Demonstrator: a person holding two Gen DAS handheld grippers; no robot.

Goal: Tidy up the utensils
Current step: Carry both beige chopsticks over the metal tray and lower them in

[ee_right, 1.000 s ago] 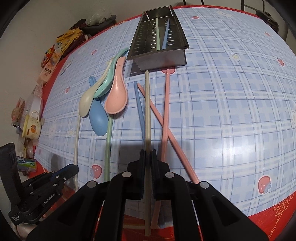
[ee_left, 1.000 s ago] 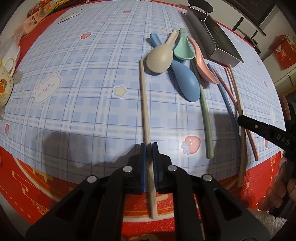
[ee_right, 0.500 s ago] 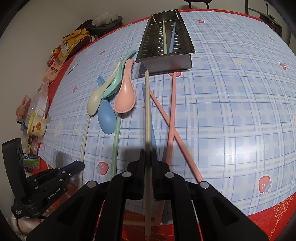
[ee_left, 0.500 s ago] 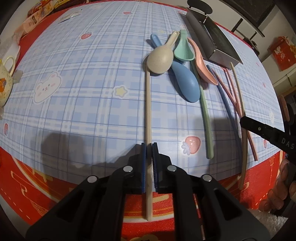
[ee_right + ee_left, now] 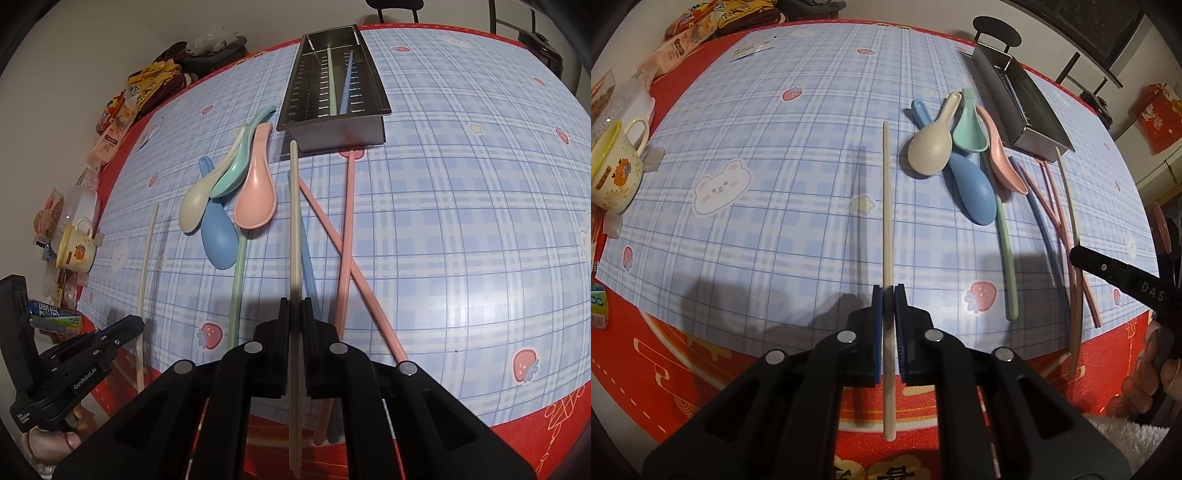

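My left gripper (image 5: 888,291) is shut on a beige chopstick (image 5: 886,199), held above the blue plaid tablecloth with its shadow lying to its left. My right gripper (image 5: 294,306) is shut on a second beige chopstick (image 5: 294,221), whose far tip reaches toward the front wall of the metal tray (image 5: 340,134). A green and a blue chopstick lie inside the tray. Left of it lie the beige spoon (image 5: 194,206), blue spoon (image 5: 219,240), green spoon (image 5: 236,173) and pink spoon (image 5: 256,195). On the cloth rest a green chopstick (image 5: 238,273), a blue chopstick (image 5: 308,266) and two crossed pink chopsticks (image 5: 347,221).
A yellow mug (image 5: 613,173) stands at the table's left edge among snack packets (image 5: 687,37). A chair back (image 5: 995,35) shows beyond the far edge. A hand (image 5: 1152,373) holds the right gripper at the near right. Open cloth lies right of the pink chopsticks.
Both grippers have lifted their beige chopsticks off the cloth. The left chopstick's far end has come away from the beige spoon, and its shadow now lies apart from it.
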